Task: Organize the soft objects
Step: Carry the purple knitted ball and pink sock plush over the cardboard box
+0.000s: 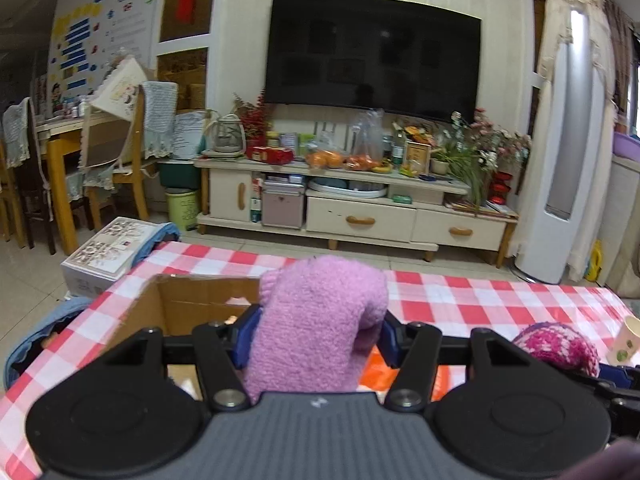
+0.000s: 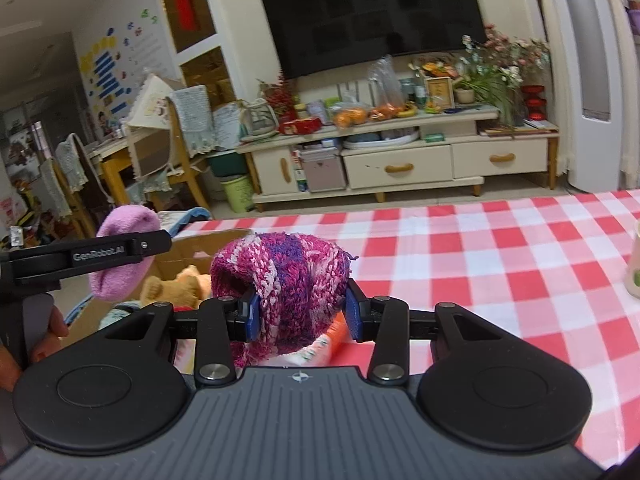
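The left tongs (image 1: 316,336) are clamped on a fuzzy lilac knitted piece (image 1: 320,316), its bulk bulging up between the 2 blue pads (image 1: 247,336) and hiding the tips. The right tongs (image 2: 301,312) are clamped on a knitted piece in magenta, purple and white (image 2: 288,292), which likewise swells above its blue pads (image 2: 253,317). Both bundles are held off the tabletop (image 2: 500,272), just beside an open cardboard box (image 1: 192,300) at the tabletop's left end. The right wrist view alone looks into that box, where a tan plush toy (image 2: 176,286) lies, and it shows the left tongs from the side with the lilac piece wrapped round a finger (image 2: 120,254), plus part of a hand (image 2: 52,326) at the picture's left edge. The left wrist view alone shows the box's inner walls and the magenta piece low at right, next to a paper cup (image 1: 624,340) standing on the cloth. Something orange and white lies under both tongs; I cannot tell what it is. The tabletop wears a red and white checked cloth. Beyond it stand a cream TV cabinet (image 1: 360,216) crowded with oranges, flowers and jars, a dark television (image 1: 372,50) on the wall, a tall white air conditioner (image 1: 560,160) at right, and wooden chairs (image 1: 120,168) at a dining table at left.
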Demonstrator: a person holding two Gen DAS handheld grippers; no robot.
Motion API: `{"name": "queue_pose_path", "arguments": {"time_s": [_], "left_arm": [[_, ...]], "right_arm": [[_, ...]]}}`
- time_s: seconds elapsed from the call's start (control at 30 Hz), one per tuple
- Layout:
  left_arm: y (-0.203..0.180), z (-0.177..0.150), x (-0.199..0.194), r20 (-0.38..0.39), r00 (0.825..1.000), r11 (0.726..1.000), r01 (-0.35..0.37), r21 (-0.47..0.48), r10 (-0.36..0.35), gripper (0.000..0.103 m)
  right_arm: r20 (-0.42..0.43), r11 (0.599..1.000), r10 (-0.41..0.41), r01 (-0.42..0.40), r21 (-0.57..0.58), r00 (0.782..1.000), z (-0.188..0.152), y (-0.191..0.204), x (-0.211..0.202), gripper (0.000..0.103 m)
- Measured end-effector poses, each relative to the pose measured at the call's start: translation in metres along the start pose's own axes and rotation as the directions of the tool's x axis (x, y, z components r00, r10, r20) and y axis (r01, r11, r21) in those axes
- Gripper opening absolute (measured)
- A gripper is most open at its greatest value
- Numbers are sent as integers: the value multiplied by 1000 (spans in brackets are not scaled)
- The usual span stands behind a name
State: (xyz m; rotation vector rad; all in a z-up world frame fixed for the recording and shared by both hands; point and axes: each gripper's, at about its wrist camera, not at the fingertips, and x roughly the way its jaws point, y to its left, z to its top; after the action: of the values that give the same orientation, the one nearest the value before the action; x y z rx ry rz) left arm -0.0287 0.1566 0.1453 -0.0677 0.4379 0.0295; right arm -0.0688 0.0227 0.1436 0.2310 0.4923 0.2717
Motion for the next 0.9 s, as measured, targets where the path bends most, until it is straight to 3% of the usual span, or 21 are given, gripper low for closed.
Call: {"name": "queue_pose_path", "arguments": {"time_s": [0.47,0.9], "left_arm": [[43,9,22,-22,996,991,-90,-99,88,58],[72,13,40,-61,988,971,-149,-185,140,58]], "right_arm": [[12,990,113,-112,-90,993,27,50,44,50],[0,968,145,-142,-206,989,42,78,97,51]]}}
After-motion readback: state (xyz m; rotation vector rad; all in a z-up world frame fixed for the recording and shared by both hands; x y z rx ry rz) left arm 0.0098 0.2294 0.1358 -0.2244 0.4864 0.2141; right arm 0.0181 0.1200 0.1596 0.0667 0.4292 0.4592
